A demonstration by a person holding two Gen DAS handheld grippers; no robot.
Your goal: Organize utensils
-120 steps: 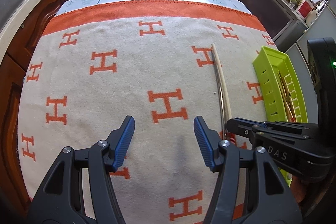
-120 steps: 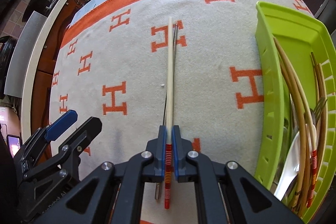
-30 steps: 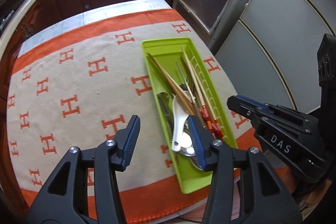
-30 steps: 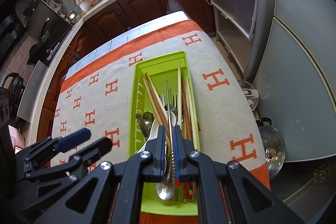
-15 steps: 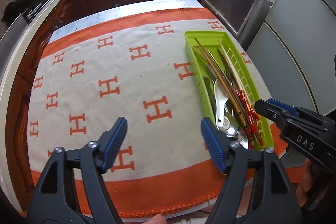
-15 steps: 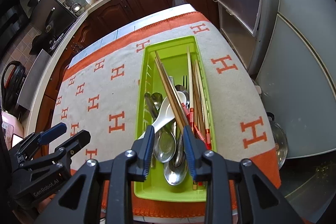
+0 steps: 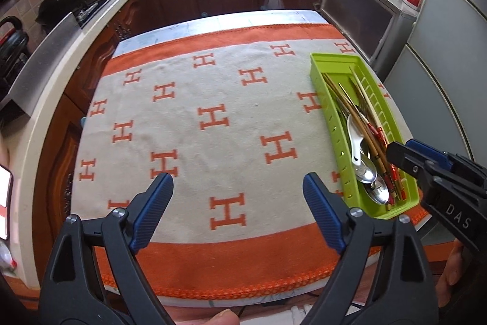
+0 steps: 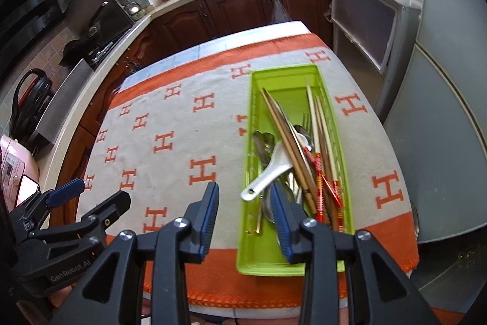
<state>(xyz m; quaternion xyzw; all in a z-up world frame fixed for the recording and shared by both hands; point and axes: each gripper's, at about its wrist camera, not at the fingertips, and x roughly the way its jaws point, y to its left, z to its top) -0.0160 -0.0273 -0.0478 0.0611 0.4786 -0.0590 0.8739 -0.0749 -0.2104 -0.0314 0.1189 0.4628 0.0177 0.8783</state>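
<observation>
A lime-green utensil tray (image 8: 333,108) (image 7: 331,63) lies on the right side of the cloth-covered table. In it are a white ceramic spoon (image 8: 268,172) (image 7: 354,139), metal spoons (image 7: 368,172), a fork and several chopsticks (image 8: 286,139) (image 7: 350,108), some with red-banded ends. My right gripper (image 8: 245,197) hangs over the tray's near left corner, its jaws opening with nothing between them. My left gripper (image 7: 237,188) is above the bare cloth left of the tray, jaws opening wide and empty.
The table wears a beige cloth (image 7: 213,124) with orange H marks and an orange border. Dark wood cabinets and a counter with a sink run along the back and left. A grey fridge (image 8: 450,99) stands close to the table's right edge. A pot lid lies on the floor there.
The right gripper let go of the chopstick into the tray and drew back and left. The left gripper swung left away from the tray. Both jaws widened.
</observation>
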